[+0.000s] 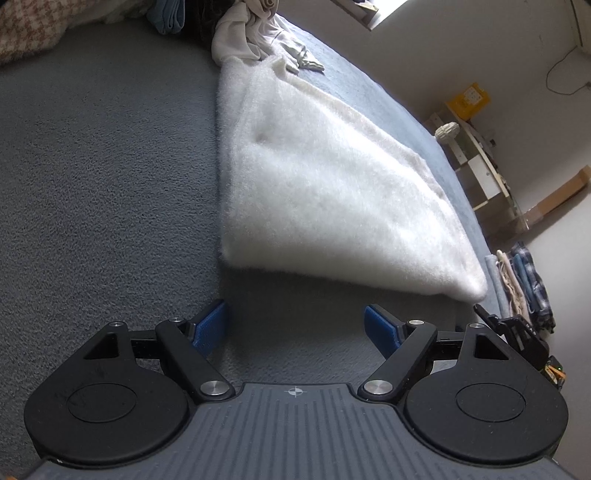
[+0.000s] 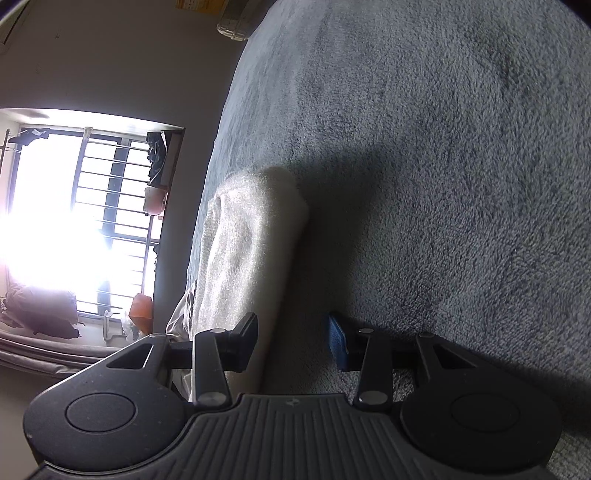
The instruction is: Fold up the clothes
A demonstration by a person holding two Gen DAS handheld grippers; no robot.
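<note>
A white fluffy garment (image 1: 332, 192) lies folded flat on the grey-blue bed blanket (image 1: 103, 177). My left gripper (image 1: 295, 328) hovers just short of its near edge, blue pads wide open with only blanket between them. In the right wrist view the same garment (image 2: 251, 240) shows as a thick folded edge. My right gripper (image 2: 291, 328) stands half open astride that edge: the left finger (image 2: 245, 339) is over the garment and the blue-padded right finger (image 2: 338, 345) is over the blanket (image 2: 443, 184). Neither pad presses on the cloth. The right gripper's black body (image 1: 517, 332) also shows in the left wrist view.
A heap of loose pale clothes (image 1: 255, 33) lies at the bed's far end. A folded stack (image 1: 524, 288) sits at the bed's right edge. A checked pillow (image 1: 22, 33) and blue cloth (image 1: 170, 14) lie far left. A shelf (image 1: 476, 158) and bright barred window (image 2: 92, 221) stand beyond the bed.
</note>
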